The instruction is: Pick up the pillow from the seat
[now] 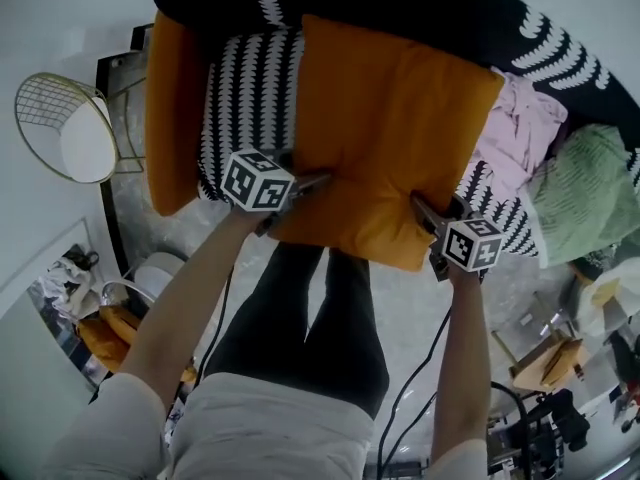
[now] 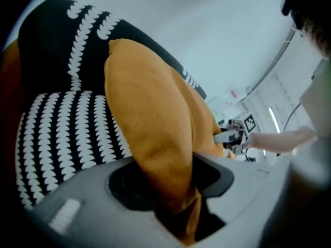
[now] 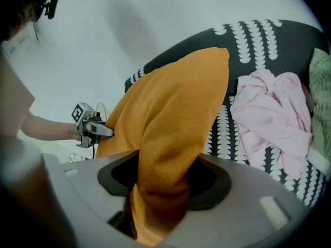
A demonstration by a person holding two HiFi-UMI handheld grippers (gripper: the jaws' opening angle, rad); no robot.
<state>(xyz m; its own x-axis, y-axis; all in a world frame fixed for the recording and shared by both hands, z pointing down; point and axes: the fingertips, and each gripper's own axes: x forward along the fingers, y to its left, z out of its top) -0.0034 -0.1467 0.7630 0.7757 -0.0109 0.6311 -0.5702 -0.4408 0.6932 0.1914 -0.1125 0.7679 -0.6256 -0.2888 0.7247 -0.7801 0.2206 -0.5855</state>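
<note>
seat (image 1: 250, 98): black with a white pattern, is stretching out ahead of the left gripper (image 1: 315, 180) and the right gripper (image 1: 425, 208).
pillow (image 1: 390, 118): orange, is hanging between the two grippers, pinched along its near edge, its far end reaching away from them toward the backrest.
orange cushion (image 1: 172, 108): is leaning on the seat's end, out past the left gripper.
green throw (image 1: 585, 183): is lying beyond the right gripper, on its outer side.
pink cloth (image 1: 520, 128): is lying ahead of the right gripper, just beside the pillow.
left gripper: is clamping the pillow's near left corner, fabric bunching between its jaws.
right gripper: is clamping the near right corner likewise.
</note>
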